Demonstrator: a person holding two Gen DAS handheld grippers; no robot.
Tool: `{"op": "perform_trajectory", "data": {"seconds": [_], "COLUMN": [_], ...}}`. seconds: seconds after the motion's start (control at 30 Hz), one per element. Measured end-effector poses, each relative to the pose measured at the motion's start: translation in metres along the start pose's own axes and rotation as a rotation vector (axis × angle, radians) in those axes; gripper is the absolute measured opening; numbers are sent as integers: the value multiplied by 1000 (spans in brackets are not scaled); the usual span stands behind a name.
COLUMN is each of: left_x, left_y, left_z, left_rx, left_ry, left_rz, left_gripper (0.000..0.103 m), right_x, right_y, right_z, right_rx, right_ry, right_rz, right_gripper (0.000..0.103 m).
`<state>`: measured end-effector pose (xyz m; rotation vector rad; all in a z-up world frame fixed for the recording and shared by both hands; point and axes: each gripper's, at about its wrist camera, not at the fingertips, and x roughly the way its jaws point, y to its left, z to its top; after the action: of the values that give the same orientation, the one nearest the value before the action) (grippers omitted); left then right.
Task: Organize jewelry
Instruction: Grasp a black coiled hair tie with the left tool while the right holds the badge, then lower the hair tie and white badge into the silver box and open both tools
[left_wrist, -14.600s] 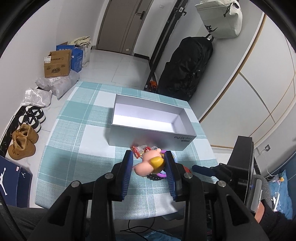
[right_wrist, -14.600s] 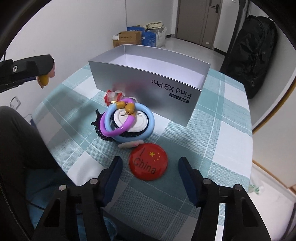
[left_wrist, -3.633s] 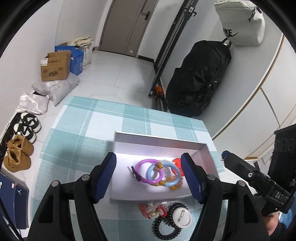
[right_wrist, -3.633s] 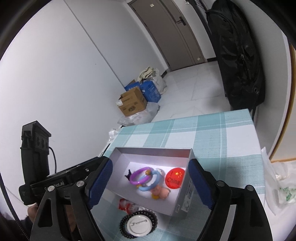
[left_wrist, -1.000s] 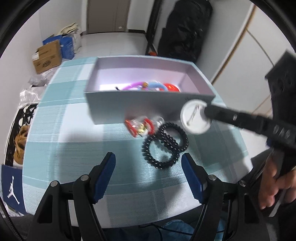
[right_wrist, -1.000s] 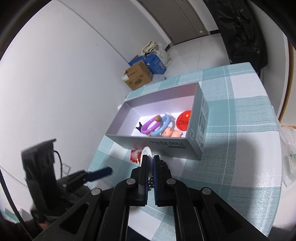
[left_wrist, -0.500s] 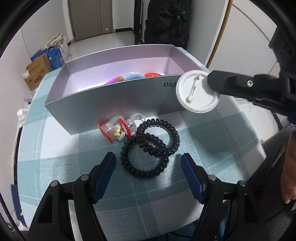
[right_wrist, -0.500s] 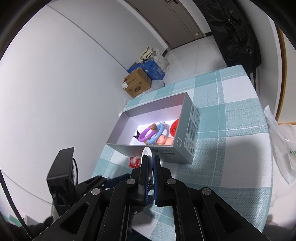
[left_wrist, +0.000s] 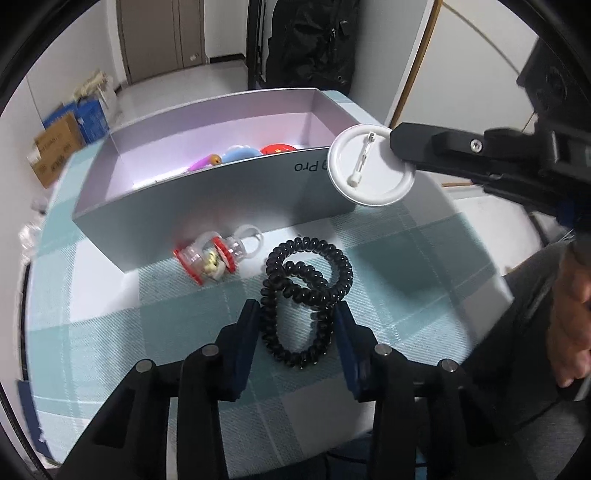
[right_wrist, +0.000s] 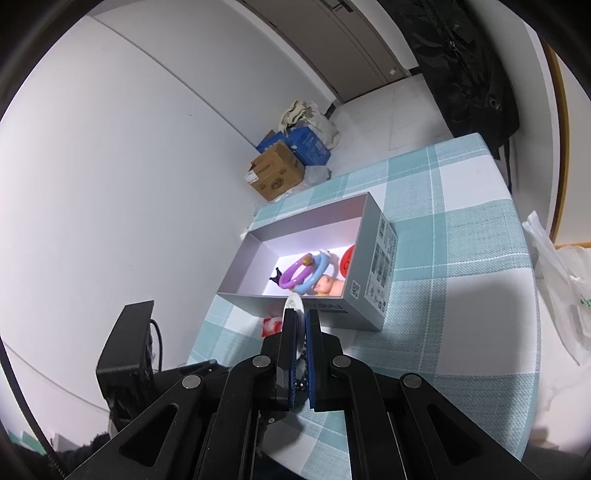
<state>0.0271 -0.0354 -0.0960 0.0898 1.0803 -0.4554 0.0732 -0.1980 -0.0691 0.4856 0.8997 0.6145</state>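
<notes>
Hair ties (left_wrist: 304, 295) between spread left claw (left_wrist: 295, 317) fingers | right claw (right_wrist: 300, 325) pinching badge (left_wrist: 371, 170)

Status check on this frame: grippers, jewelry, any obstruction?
Right gripper shut on white pin badge, held above table beside the box. Left gripper open, straddling black coil hair ties. Red-capped trinket lies nearby; nothing blocking.

A grey open box (left_wrist: 229, 199) stands on the desk and holds purple and blue rings (right_wrist: 304, 271), a small doll (right_wrist: 327, 285) and a red badge (right_wrist: 347, 260). A white pin badge (left_wrist: 371, 168), its pin side visible, is held in the air just before the box. Two black coil hair ties (left_wrist: 304, 295) lie overlapped near it, beside a clear red-trimmed trinket (left_wrist: 214, 256).
</notes>
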Motion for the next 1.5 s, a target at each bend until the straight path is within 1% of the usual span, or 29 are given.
{"op": "perform_trajectory", "data": {"seconds": [0.1,0.17,0.23,0.33,0.43,0.5,0.67,0.83,0.87,0.93,1.03,1.2,1.27,1.5], "left_x": [-5,-12,-17,-22,-25,-29,-48,-65,-68,-73,-76,-72,-73,-63], "left_y": [3,6,10,18,29,32,30,31,36,38,40,45,48,57], "left_z": [1,1,2,3,5,6,9,13,13,16,23,36,35,52], "left_rx": [-30,-53,-86,-140,-203,-222,-213,-211,-215,-212,-204,-189,-184,-178], "left_ry": [10,15,16,12,-5,-23,-99,-182,-198,-232,-272,-303,-307,-307], "left_rz": [-62,-120,-179,-241,-274,-283,-302,-255,-245,-206,-170,-132,-124,-96], "left_gripper": [34,34,34,34,34,34,34,34,34,34,34,34,34,34], "right_x": [-1,-1,-1,0,0,0,-3,0,1,3,4,8,10,18], "right_y": [2,4,5,5,5,5,7,11,11,13,14,15,15,13], "right_z": [1,0,0,-1,-1,-1,1,3,4,5,9,17,21,39], "right_rx": [-8,-13,-15,-13,-10,-7,-11,-22,-20,-20,-18,-7,0,21], "right_ry": [-7,-10,-11,-10,-14,-17,-37,-46,-45,-48,-55,-68,-74,-89], "right_rz": [11,15,14,10,9,10,34,53,58,66,83,109,116,143], "right_gripper": [4,4,4,4,4,4,4,4,4,4,4,4,4,4]}}
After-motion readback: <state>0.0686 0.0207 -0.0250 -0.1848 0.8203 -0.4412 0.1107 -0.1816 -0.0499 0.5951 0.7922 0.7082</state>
